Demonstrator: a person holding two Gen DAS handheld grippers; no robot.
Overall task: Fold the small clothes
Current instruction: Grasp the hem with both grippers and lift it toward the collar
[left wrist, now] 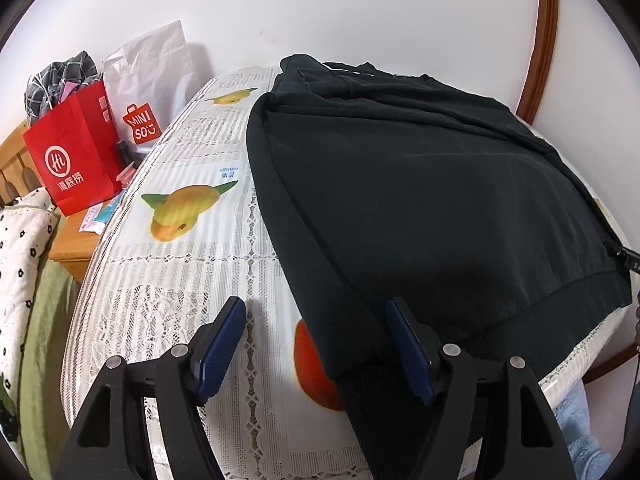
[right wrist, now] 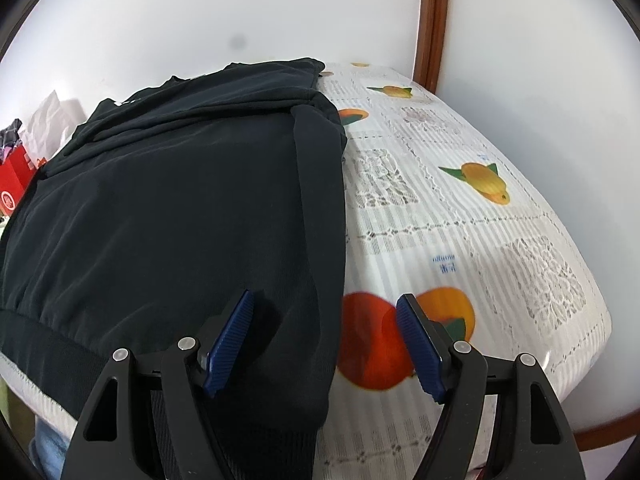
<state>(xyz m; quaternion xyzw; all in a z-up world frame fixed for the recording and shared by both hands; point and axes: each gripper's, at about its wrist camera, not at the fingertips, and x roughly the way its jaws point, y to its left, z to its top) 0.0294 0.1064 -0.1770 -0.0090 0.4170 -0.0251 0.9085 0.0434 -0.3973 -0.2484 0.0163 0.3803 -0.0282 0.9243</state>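
Observation:
A black sweatshirt point(left wrist: 420, 200) lies spread on a round table covered with a white lace cloth printed with fruit point(left wrist: 192, 240). Its sleeves are folded in along both sides, and the ribbed cuffs reach the near edge. My left gripper point(left wrist: 316, 308) is open, hovering over the garment's near left edge and left sleeve cuff. In the right wrist view the sweatshirt point(right wrist: 172, 216) fills the left half. My right gripper point(right wrist: 326, 300) is open over its near right edge, with the folded right sleeve point(right wrist: 320, 208) running between the fingers.
A red paper bag point(left wrist: 76, 152) and a white Miniso bag point(left wrist: 148, 84) stand on a wooden cabinet left of the table. A dotted pillow point(left wrist: 20, 248) lies at far left. A white wall and a wooden frame point(right wrist: 430, 20) are behind the tablecloth point(right wrist: 460, 220).

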